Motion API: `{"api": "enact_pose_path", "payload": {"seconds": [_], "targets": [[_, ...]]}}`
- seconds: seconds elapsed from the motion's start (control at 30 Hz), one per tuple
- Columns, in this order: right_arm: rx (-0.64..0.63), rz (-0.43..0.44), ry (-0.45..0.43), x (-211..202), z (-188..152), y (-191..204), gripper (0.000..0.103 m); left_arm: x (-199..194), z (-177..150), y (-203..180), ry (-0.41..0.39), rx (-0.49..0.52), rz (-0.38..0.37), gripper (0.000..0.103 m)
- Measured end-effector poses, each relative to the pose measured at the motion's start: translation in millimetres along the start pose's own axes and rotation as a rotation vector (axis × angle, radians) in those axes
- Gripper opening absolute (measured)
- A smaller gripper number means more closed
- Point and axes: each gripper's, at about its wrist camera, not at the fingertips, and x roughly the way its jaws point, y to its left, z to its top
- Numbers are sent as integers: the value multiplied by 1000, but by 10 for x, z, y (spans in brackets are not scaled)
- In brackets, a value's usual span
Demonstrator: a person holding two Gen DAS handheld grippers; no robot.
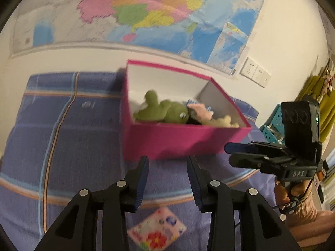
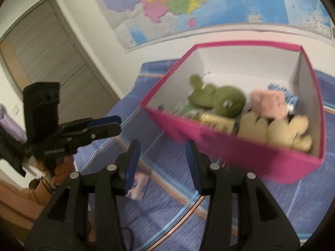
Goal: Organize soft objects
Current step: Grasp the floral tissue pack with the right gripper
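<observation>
Behind pink box point(image 1: 180, 140) wall, toys point(image 1: 163, 110) half hidden.

A colourful map point(image 1: 146, 10) hangs on the white wall point(image 1: 62, 60); a grey door point(image 2: 48, 48) stands left.

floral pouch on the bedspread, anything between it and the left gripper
Nothing visible. The floral pouch lies on bare bedspread just below the empty left gripper; the pink box sits beyond.
</observation>
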Motion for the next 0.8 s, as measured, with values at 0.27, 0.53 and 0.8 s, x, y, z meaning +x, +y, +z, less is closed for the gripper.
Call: {"api": "enact_pose_path", "payload": {"seconds": [0.27,0.53,0.8], "targets": [[19,44,122,341,-397,83,48,-17,-362,160,53,-82,17,38],[18,86,207,715,-564,212,48,6,-726,342,114,-183,1,38],[36,116,252,1010,-622,251,48,-26,-920,393,156,-219,-17,38]]}}
